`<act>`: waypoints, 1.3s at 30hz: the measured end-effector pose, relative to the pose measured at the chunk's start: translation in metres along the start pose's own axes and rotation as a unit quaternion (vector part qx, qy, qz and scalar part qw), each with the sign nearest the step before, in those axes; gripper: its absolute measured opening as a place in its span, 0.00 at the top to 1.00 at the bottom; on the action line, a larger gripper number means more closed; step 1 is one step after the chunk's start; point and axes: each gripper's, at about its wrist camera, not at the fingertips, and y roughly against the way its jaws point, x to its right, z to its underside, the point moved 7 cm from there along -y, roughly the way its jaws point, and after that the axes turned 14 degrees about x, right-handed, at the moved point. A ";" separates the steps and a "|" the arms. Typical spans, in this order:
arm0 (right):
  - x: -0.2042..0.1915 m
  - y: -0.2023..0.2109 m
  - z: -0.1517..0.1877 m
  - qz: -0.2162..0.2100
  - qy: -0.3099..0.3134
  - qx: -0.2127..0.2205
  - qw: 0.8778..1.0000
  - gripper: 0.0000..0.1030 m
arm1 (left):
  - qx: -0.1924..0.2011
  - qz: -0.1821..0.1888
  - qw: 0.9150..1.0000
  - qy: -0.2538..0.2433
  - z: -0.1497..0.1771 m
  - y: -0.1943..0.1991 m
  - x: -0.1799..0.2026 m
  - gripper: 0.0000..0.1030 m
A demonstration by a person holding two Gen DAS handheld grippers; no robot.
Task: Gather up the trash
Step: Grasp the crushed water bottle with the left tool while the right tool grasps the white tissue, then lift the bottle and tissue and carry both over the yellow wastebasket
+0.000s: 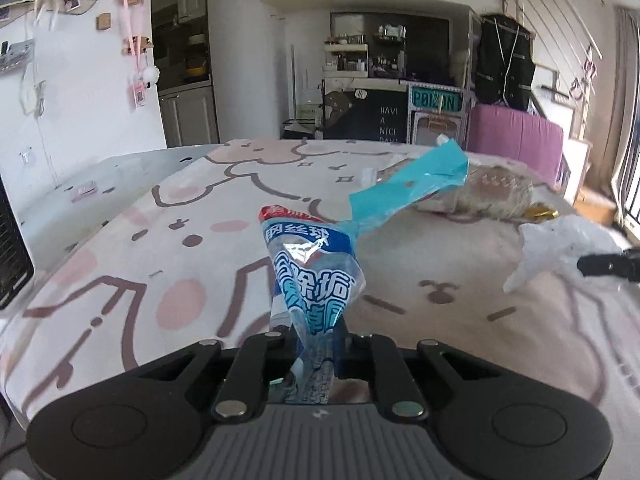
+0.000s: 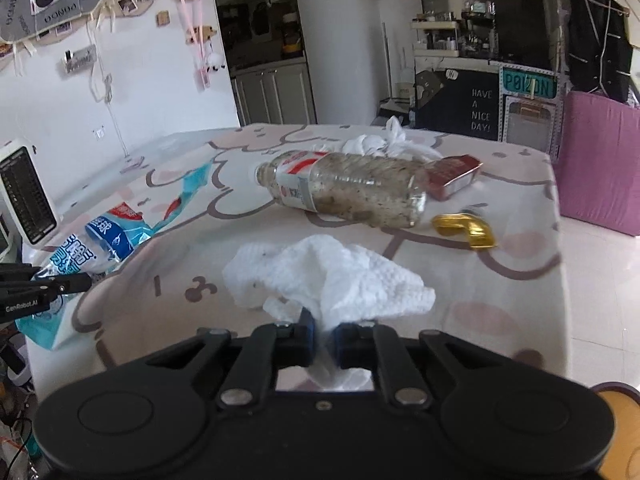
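— Blue and clear plastic, that was the wrapper (image 1: 316, 280) the left tongs (image 1: 316, 344) had pinched between their closed tips. It stood up out of them, crumpled, with Chinese lettering on its face and a teal strip trailing off its upper right corner.

— And the right side?

— White paper. The right tongs (image 2: 322, 338) were shut on a crumpled tissue (image 2: 328, 276), which fanned out above the tips and hung a little below them as well. Both pieces were held up off the surface (image 2: 460, 300), which wore a pink and white cartoon-print cloth.

— How were the tongs posed?

— Each pointed forward across the surface, roughly level, tilted slightly down. In the right wrist view the left tongs came in from the left edge with the wrapper (image 2: 92, 244) in their tips; in the left wrist view a dark fingertip of the right tongs showed at the right edge with the tissue (image 1: 560, 248).

— What else lay there?

— Beyond the tissue, a clear plastic bottle (image 2: 344, 188) on its side, dirty inside, neck to the left. Just beside its base, a gold foil scrap (image 2: 466, 232). Behind the base, a red box (image 2: 454, 176), touching or nearly so. Farther back, another wad of white paper (image 2: 384, 144). At the far left, a white heater (image 2: 26, 192).
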 end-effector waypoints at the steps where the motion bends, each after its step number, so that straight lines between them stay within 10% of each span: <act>1: 0.001 0.007 -0.001 0.001 0.000 0.004 1.000 0.90 | 0.004 0.002 1.000 0.003 -0.002 0.005 0.005 0.87; 23: 0.035 0.125 -0.014 0.036 -0.015 0.071 0.997 0.90 | 0.047 0.047 0.997 0.042 -0.036 0.055 0.131 0.90; 39: 0.128 0.206 -0.015 0.122 -0.028 0.109 0.986 0.90 | 0.068 0.130 0.989 0.031 -0.056 0.047 0.261 0.90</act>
